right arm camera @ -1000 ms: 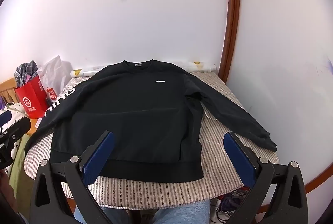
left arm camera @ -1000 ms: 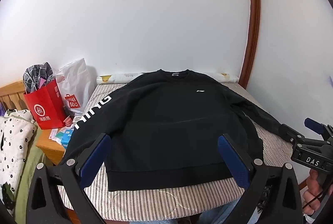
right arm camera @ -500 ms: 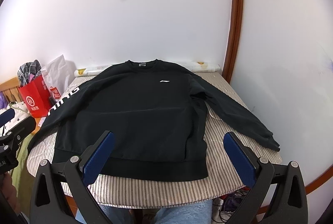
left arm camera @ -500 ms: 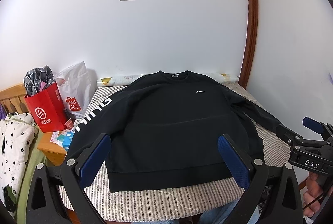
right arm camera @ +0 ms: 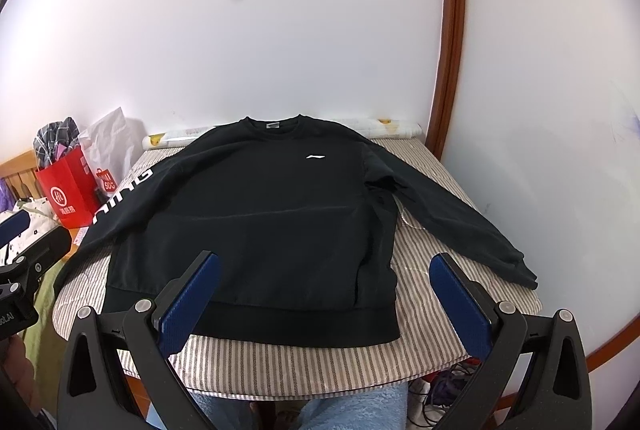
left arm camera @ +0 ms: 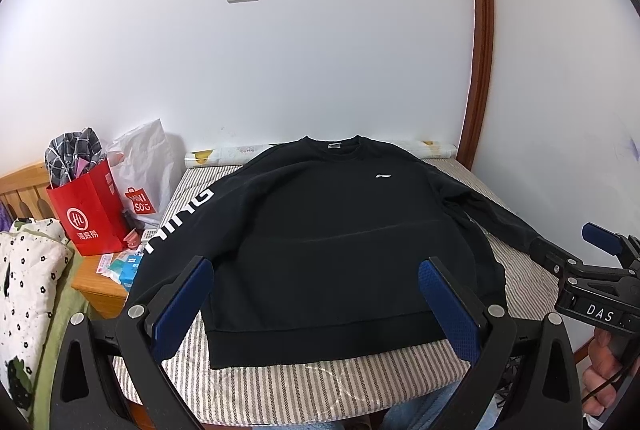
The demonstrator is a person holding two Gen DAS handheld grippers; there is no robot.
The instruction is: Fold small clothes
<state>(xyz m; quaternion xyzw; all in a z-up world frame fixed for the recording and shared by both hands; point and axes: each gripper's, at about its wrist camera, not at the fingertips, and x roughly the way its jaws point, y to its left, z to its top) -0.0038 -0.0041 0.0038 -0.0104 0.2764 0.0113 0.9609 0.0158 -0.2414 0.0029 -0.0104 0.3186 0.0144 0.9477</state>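
so we are holding the left gripper (left arm camera: 316, 304) and right gripper (right arm camera: 324, 300) with jaws released, gripping nothing, above the black sweatshirt (right arm camera: 272, 214) lying flat on the striped surface (right arm camera: 320, 362); soft, floppy, probably best pinched at the cuffs.

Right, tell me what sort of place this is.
Most likely a home bedroom: a wooden headboard with floral bedding on the left, shopping bags on a bedside cabinet, and a black sweatshirt spread for folding.

Red bag (left arm camera: 86, 208) crowds table's (left arm camera: 320, 378) left edge; wall (left arm camera: 320, 50) blocks far side.
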